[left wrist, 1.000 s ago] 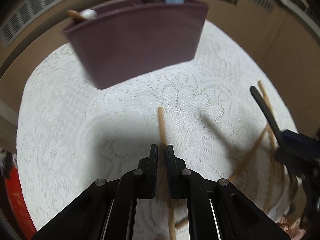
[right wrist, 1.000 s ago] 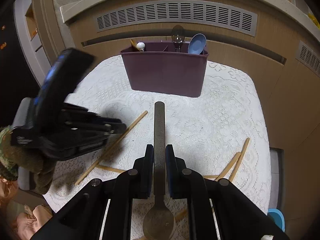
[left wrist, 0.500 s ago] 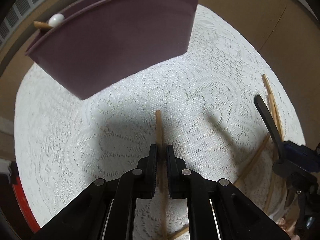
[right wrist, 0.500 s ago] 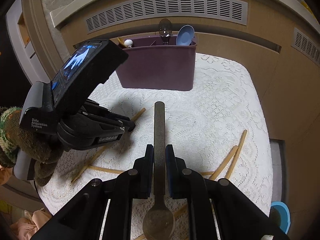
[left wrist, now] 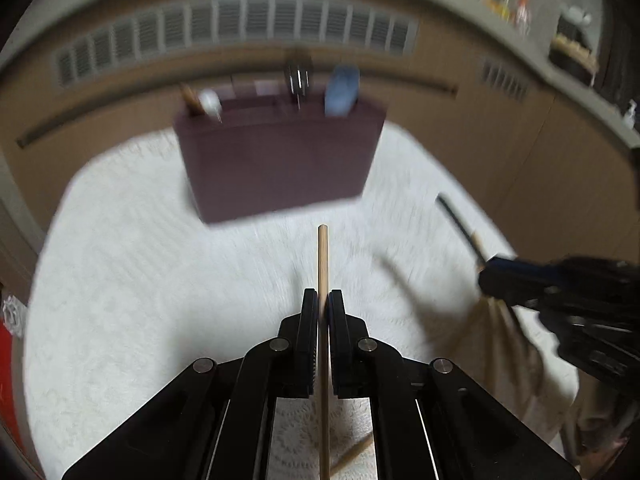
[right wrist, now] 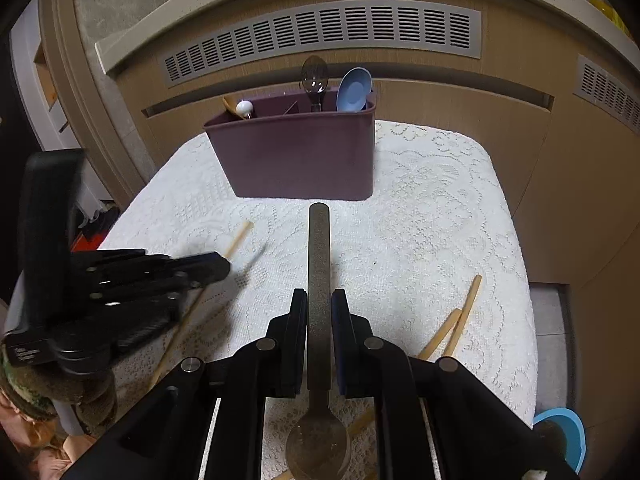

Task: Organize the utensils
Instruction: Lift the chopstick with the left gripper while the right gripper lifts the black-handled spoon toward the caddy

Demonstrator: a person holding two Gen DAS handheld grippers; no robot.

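A purple utensil caddy (left wrist: 280, 160) (right wrist: 300, 156) stands at the far side of the white lace cloth (right wrist: 420, 240); it holds a metal spoon (right wrist: 315, 80), a blue spoon (right wrist: 353, 90) and a white-tipped utensil (right wrist: 244, 109). My left gripper (left wrist: 323, 304) is shut on a wooden chopstick (left wrist: 323, 256), held above the cloth and pointing at the caddy. My right gripper (right wrist: 319, 304) is shut on a metal spoon (right wrist: 319, 264), handle forward, bowl toward the camera. The left gripper also shows at the left of the right wrist view (right wrist: 208, 268).
Several loose wooden chopsticks lie on the cloth: one at the left (right wrist: 236, 240), a pair at the right (right wrist: 460, 320). A wooden cabinet with vent grilles (right wrist: 320, 32) rises behind the caddy. A blue object (right wrist: 560, 432) sits off the cloth's near right corner.
My left gripper has lifted the chopstick off the cloth and pulled back and up from the caddy; its view is motion-blurred. My right gripper still holds the spoon, almost unmoved.
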